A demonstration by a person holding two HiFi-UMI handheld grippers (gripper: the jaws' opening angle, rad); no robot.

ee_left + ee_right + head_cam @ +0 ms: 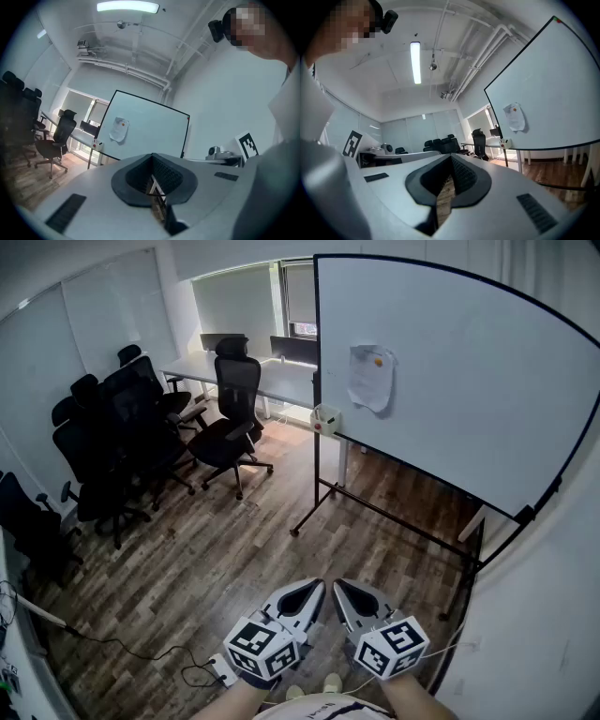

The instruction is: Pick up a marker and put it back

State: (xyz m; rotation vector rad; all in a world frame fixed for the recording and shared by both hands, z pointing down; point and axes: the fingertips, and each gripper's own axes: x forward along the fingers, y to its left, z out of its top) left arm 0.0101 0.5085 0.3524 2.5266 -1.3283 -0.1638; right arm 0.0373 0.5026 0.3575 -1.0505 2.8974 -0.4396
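Observation:
A large whiteboard [450, 381] on a black wheeled stand fills the right of the head view. A small white holder box [324, 418] with a red spot hangs at its lower left corner. The box also shows in the left gripper view [97, 145] and the right gripper view [503, 142]. No single marker can be made out at this distance. A sheet of paper [370, 378] is stuck on the board. My left gripper [316, 587] and right gripper [340, 587] are held side by side close to my body, far from the board. Both are shut and empty.
Several black office chairs [122, 446] crowd the left side, and one more [232, 423] stands by a long white desk [234, 371] with monitors. The stand's legs [375, 512] reach across the wood floor. A cable and power strip [217, 669] lie near my feet.

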